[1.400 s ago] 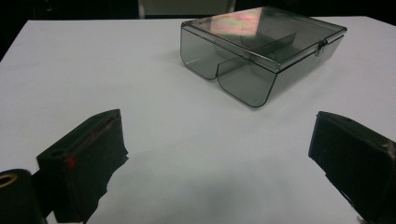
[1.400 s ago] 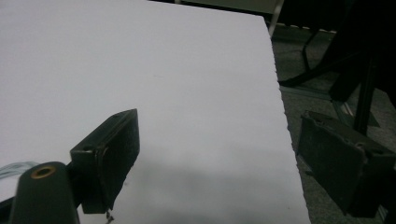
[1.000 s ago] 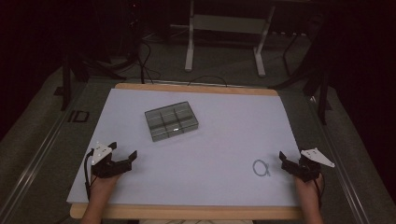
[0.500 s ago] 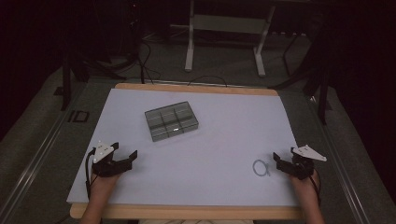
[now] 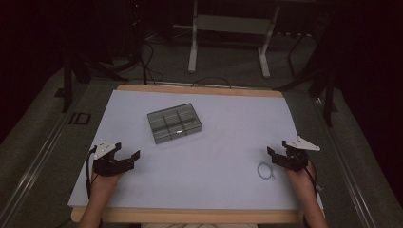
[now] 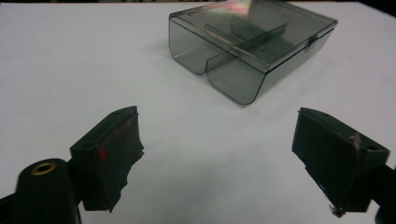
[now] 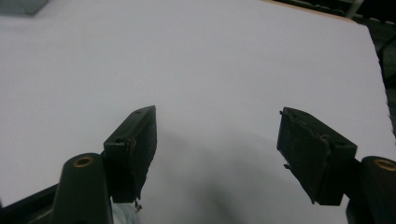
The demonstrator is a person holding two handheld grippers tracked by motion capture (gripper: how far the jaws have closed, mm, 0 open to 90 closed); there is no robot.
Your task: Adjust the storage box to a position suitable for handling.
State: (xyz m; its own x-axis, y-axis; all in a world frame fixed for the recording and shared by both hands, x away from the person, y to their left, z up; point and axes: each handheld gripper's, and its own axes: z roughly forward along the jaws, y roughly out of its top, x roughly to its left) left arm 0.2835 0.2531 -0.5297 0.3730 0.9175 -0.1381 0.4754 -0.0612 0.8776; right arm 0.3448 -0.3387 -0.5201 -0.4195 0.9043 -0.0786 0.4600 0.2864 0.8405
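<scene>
Ring (image 5: 265,171), thin, of wire or cable, lies lower right just beside right gripper (image 5: 280,158), jaws spread on nothing and closing; smoky divided box (image 5: 174,123) upper centre, lid shut, compartments look empty; left gripper (image 5: 124,158) spread, empty.

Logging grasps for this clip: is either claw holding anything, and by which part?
Nothing is held. Left claw and right claw stand open over bare table; the ring and the box lie untouched.

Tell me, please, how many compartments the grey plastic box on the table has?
6, as the high view shows: the compartment box has two rows of three. All look empty, though its tinted lid dims the view.
</scene>
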